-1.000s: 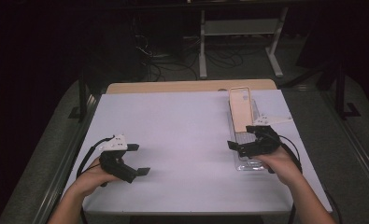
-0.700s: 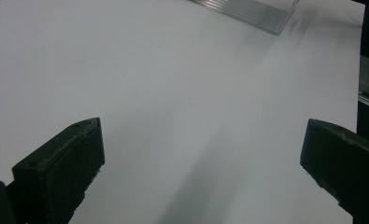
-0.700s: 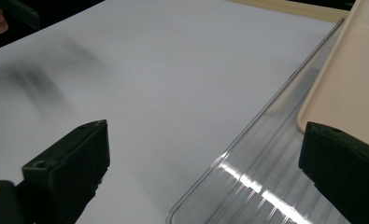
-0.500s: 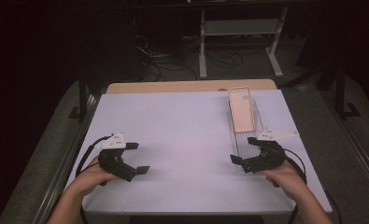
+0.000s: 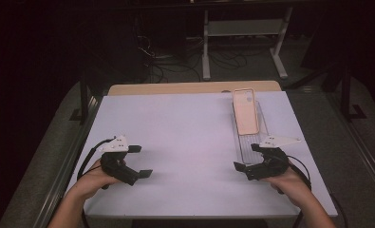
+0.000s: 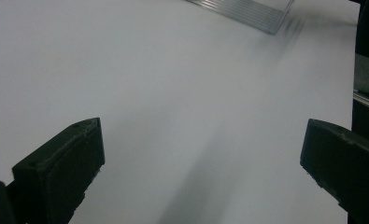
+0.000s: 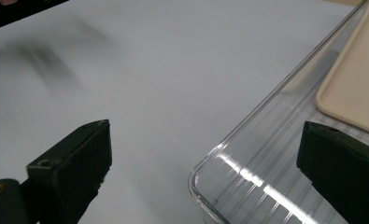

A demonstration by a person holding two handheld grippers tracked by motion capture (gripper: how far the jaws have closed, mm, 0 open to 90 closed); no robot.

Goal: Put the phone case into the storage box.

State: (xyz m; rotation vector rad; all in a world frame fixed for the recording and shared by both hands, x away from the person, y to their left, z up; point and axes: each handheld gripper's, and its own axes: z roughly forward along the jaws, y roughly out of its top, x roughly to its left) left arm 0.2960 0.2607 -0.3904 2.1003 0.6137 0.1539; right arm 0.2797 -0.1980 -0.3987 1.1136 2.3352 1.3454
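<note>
A beige phone case (image 5: 246,111) lies flat on the far part of a clear ribbed tray (image 5: 249,142) at the table's right side. My right gripper (image 5: 247,156) is open at the tray's near end, with nothing between its jaws. In the right gripper view the tray's rounded near corner (image 7: 247,177) and an edge of the beige case (image 7: 355,84) lie ahead of the open right gripper (image 7: 205,158). My left gripper (image 5: 140,161) is open over bare white tabletop at the near left. In the left gripper view that gripper (image 6: 201,163) frames bare table, with the tray's edge (image 6: 247,9) far off.
The white table surface (image 5: 185,133) spreads between the two grippers, with a wooden strip (image 5: 190,88) along its far edge. Beyond the table are a dark floor, cables and a metal stand (image 5: 244,28). Grey rails run down both sides of the table.
My right gripper has drawn back along the tray toward the near edge, away from the beige case. The left gripper has stayed where it was.
</note>
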